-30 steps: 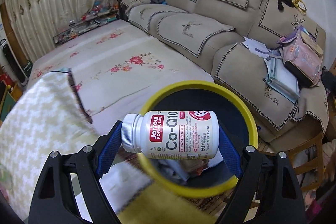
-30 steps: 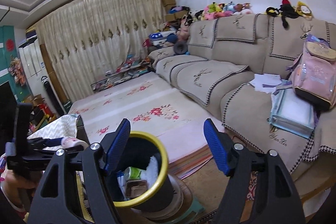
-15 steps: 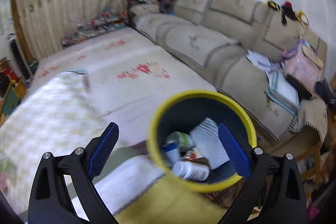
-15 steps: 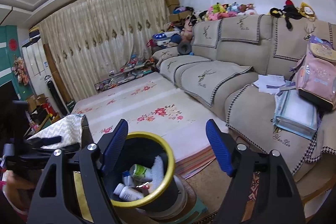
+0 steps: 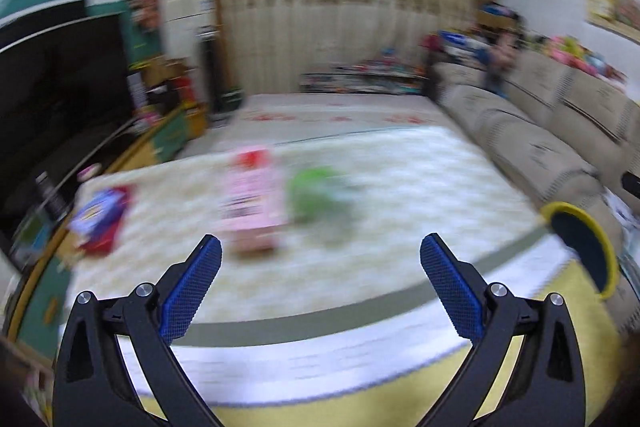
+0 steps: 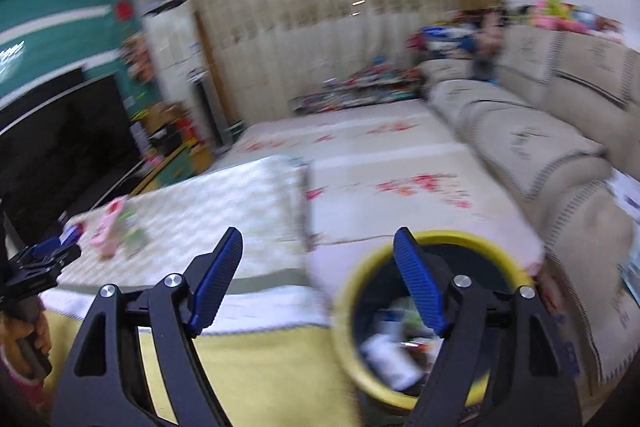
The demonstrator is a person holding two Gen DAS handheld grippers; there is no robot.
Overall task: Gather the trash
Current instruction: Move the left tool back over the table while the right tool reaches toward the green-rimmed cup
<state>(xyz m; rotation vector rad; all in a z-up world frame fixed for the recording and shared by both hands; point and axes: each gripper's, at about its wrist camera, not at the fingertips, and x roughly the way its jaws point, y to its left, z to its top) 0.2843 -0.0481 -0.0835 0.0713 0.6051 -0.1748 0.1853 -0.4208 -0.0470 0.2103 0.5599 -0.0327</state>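
Observation:
My left gripper (image 5: 320, 255) is open and empty above the cloth-covered table (image 5: 400, 187). Ahead of it, blurred, lie a pink carton (image 5: 252, 203), a green crumpled item (image 5: 316, 195) and a red and blue packet (image 5: 100, 219). The yellow-rimmed black bin (image 5: 584, 247) is at the far right. My right gripper (image 6: 318, 267) is open and empty, with its right finger over the bin (image 6: 400, 399), which holds a white bottle and other trash. The left gripper (image 6: 44, 255) and the pink carton (image 6: 106, 231) show at the left of the right wrist view.
A beige sofa (image 5: 540, 131) runs along the right. A floral mat (image 6: 380, 163) covers the floor beyond the table. A dark TV (image 5: 56, 99) stands at the left, with curtains (image 5: 340, 39) at the back. The table has a yellow front edge (image 6: 260, 367).
The left gripper let the white supplement bottle fall into the bin, then swung left over the table. The right gripper also turned left, with the bin now under its right finger.

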